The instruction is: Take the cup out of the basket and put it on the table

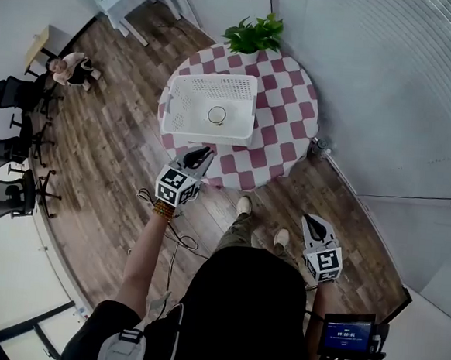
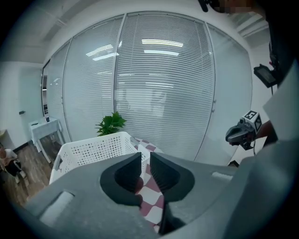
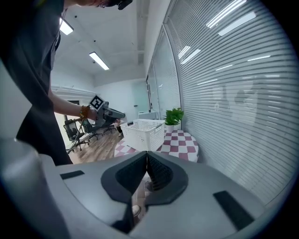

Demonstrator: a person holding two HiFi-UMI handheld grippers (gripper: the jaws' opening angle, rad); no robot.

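The round bench wears a dark-red-and-white checked cloth. The basket is white, patterned with rows of small holes, and the cup looks pale with a yellowish rim. The plant is bright green and the floor is brown wood planking. The left claw and right claw are grey, each with a white cube bearing black square markers.

Basket: white plastic, perforated walls, faint sheen.
Cup: smooth; too small to tell the material.
Table: matt checked cloth cover.
Floor: smooth wood planks.
Left gripper: matt grey plastic shell.
Pads: matt black, ribbed.
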